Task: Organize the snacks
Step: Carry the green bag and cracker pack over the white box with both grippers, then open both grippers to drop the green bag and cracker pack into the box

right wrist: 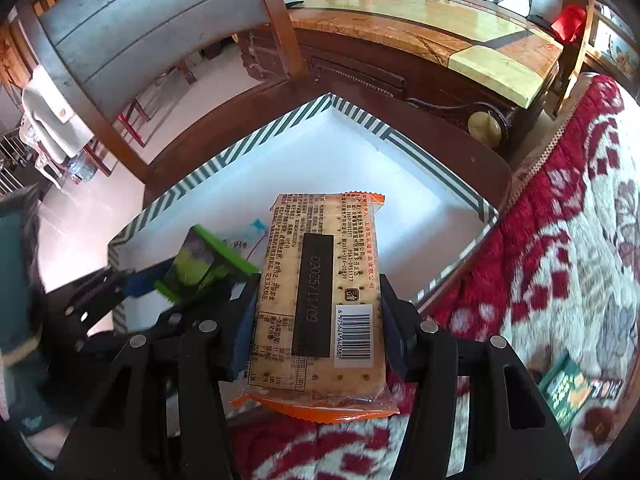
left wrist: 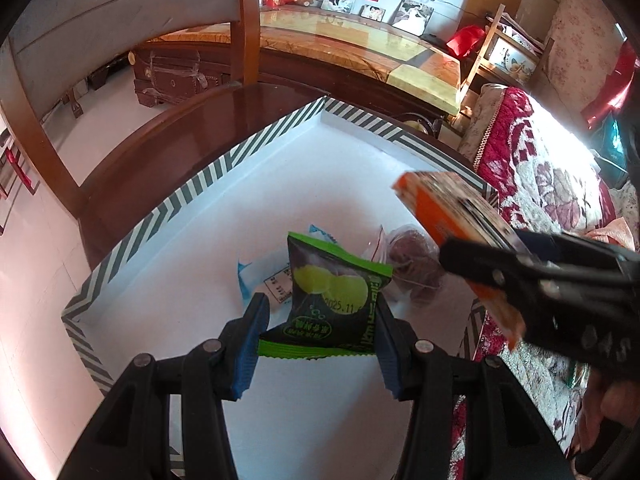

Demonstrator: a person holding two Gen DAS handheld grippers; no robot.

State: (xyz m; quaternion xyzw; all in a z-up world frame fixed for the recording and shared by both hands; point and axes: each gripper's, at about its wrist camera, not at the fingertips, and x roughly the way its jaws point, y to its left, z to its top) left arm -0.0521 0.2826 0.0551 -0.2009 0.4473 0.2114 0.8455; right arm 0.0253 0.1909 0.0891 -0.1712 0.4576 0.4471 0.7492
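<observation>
Two snacks held above a white tray (left wrist: 224, 208) with a grey-and-white striped rim, one in each gripper. Left gripper (left wrist: 320, 344): fingers (left wrist: 250, 344) partly open and pressed against both side edges of a green-and-black packet (left wrist: 330, 300), a yellow-green fruit picture and a printed date on its face, hanging over the tray floor. Right gripper (right wrist: 318, 320): fingers (right wrist: 394, 332) likewise partly open and clamped on the long sides of an orange-edged cracker pack (right wrist: 320, 304), back label, barcode and a dark date strip facing up, front end out over the tray's near edge. From the left wrist view, same cracker pack (left wrist: 452, 216) tilted and blurred, gripped by the right gripper (left wrist: 492, 264) coming in from the right side above the tray. From the right wrist view, green packet (right wrist: 200, 264) just left of the cracker pack, close beside it but apart. Already lying on the tray floor: a blue-and-white wrapper (left wrist: 260, 276) and a clear bag with something dark reddish inside (left wrist: 412, 268), both partly hidden behind the green packet. Tray resting on a dark wooden surface (left wrist: 192, 136), right beside a bed with a red-and-cream floral blanket (right wrist: 560, 220). More small packets (right wrist: 568, 392) on that blanket at the lower right of the right wrist view.
</observation>
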